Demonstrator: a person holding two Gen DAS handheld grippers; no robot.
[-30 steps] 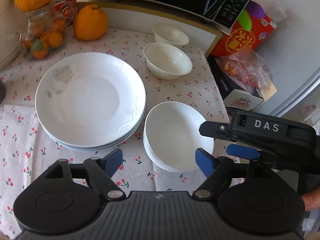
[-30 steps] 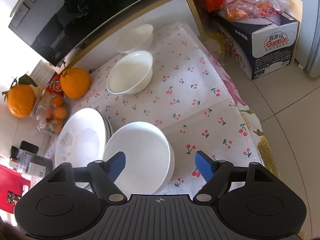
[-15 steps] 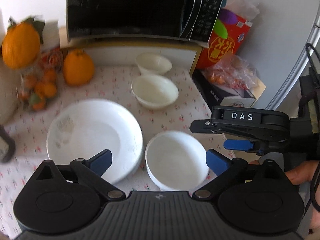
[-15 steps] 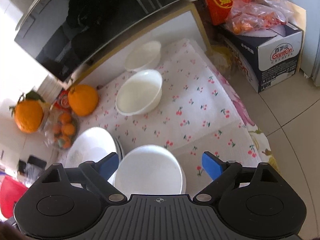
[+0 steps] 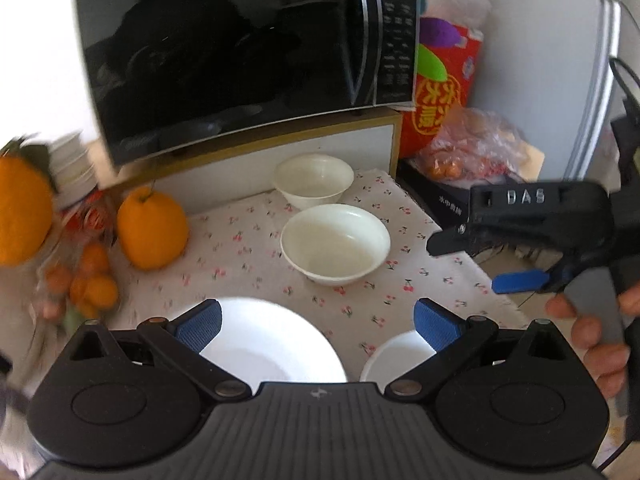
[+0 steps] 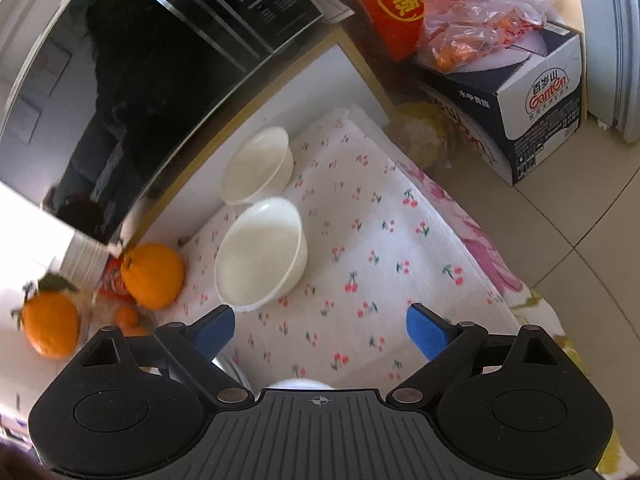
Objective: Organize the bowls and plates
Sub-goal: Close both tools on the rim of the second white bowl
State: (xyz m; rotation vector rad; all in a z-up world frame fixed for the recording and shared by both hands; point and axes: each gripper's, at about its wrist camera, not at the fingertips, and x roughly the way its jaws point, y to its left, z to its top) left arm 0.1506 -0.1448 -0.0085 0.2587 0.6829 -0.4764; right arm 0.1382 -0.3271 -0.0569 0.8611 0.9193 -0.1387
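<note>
On the cherry-print cloth (image 5: 240, 256) stand two cream bowls, a near bowl (image 5: 336, 242) (image 6: 262, 254) and a far bowl (image 5: 314, 178) (image 6: 258, 170), side by side and apart. A stack of large white plates (image 5: 272, 344) lies under my left gripper (image 5: 318, 326), which is open and empty. A smaller white stack (image 5: 400, 354) sits to its right. My right gripper (image 6: 320, 330) (image 5: 464, 266) hangs over the cloth, jaws opening, nothing between them. Only slivers of the white dishes (image 6: 298, 383) show below it.
A black microwave (image 5: 240, 52) on a shelf closes the back. Big oranges (image 5: 152, 228) (image 6: 152, 274) and small fruit (image 5: 94, 284) lie left. A red snack bag (image 5: 440, 100), bagged fruit (image 6: 472, 20) and a carton (image 6: 532, 108) stand right, off the cloth's edge over tiled floor (image 6: 580, 240).
Both grippers have drawn back from the plate stacks and their jaws have widened. The stacks have slid to the bottom of both views, the bowls toward the middle. The left view has rolled.
</note>
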